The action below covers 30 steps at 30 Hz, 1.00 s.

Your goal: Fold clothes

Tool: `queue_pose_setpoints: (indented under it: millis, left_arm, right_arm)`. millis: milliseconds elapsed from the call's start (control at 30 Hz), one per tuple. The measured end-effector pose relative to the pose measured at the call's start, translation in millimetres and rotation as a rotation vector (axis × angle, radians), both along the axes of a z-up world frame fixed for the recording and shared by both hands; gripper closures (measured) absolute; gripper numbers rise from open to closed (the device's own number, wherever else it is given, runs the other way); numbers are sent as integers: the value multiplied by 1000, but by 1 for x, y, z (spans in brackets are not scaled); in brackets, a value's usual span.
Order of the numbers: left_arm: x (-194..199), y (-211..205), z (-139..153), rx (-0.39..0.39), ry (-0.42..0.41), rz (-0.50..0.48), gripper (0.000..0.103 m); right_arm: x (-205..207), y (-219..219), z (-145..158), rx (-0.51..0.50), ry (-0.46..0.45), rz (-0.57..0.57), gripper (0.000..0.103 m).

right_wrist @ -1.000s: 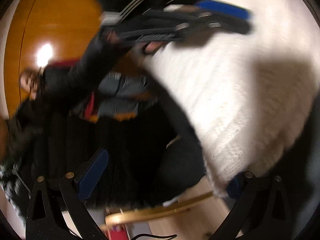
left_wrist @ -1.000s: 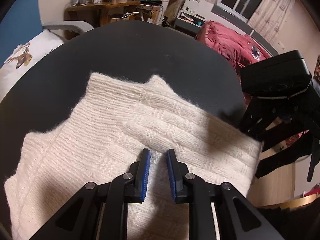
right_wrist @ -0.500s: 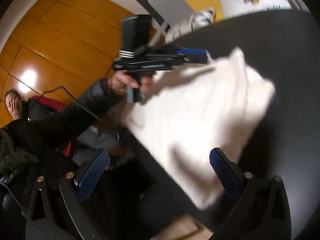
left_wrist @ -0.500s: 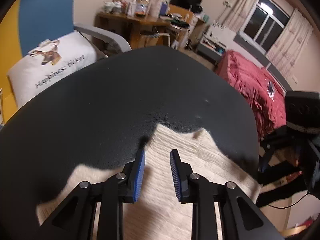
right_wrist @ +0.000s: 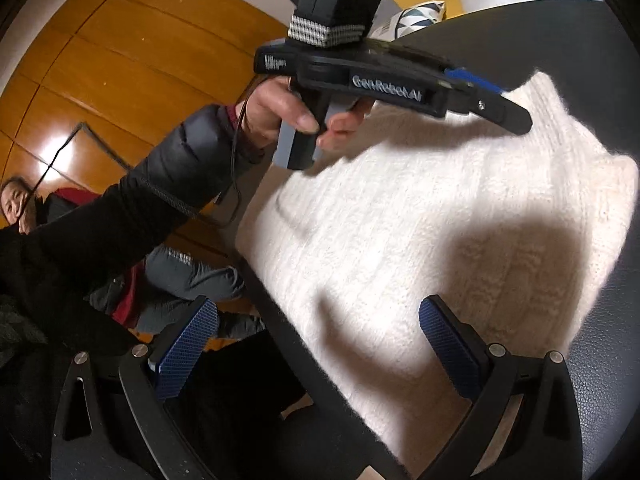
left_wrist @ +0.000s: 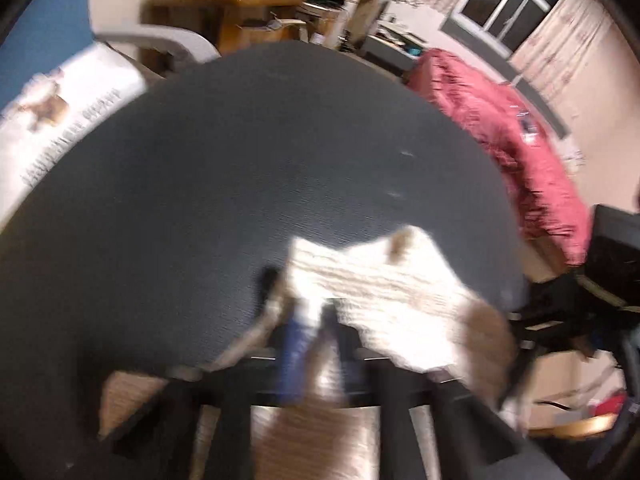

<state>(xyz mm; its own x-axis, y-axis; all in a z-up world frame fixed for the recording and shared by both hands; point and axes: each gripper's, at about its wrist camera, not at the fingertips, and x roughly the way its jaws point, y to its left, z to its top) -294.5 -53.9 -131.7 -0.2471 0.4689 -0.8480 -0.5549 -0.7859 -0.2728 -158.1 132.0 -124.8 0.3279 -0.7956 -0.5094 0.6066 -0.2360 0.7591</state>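
Cream knitted sweater point(right_wrist: 440, 240) folded flat on dark table point(right_wrist: 560, 40), along its near edge. Right hand-held gripper point(right_wrist: 316, 340) spread wide, empty, above it. Left hand-held gripper point(right_wrist: 500, 104) over far part; blurred, grip unclear, cannot tell.

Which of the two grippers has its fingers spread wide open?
The right gripper: its blue pads stand far apart above the white sweater. The left gripper, held in a hand, looks nearly closed.

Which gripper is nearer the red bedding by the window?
Right. The right gripper sits beside the red bedding, at that end of the table; the left gripper is over the white sweater, farther away.
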Motion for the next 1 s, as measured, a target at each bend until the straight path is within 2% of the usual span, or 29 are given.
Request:
queue_pose_setpoints:
  millis: [133, 200, 433, 467, 567, 700, 767, 833, 867, 967, 1000]
  left_arm:
    - [17, -5, 31, 126, 138, 33, 99]
    - [15, -3, 44, 138, 192, 52, 99]
    - [-12, 8, 4, -26, 111, 95, 99]
    - [-16, 2, -1, -18, 74, 105, 99]
    - [-17, -21, 10, 8, 54, 204, 83]
    - [9, -75, 48, 135, 112, 321, 81]
    - [35, -97, 61, 187, 105, 321, 81]
    - [65, -103, 63, 155, 119, 274, 81]
    - [83, -105, 59, 104, 123, 245, 81]
    - [117, -105, 26, -141, 118, 212, 81]
    - [121, -109, 15, -197, 100, 230, 81]
  right_arm:
    - [1, -4, -5, 20, 8, -37, 0]
    - [3, -4, -5, 30, 18, -47, 0]
    - [5, -8, 8, 19, 50, -77, 0]
    - [5, -9, 10, 17, 55, -81, 0]
    - [5, -10, 16, 13, 69, -94, 0]
    - [2, -19, 23, 5, 91, -116, 0]
    - [-6, -32, 28, -1, 106, -135, 0]
    - [-14, -46, 32, -5, 122, -154, 0]
    - [-21, -50, 25, 35, 118, -180, 0]
    - [-40, -65, 5, 156, 104, -260, 0]
    - [-43, -66, 0, 191, 108, -291, 0]
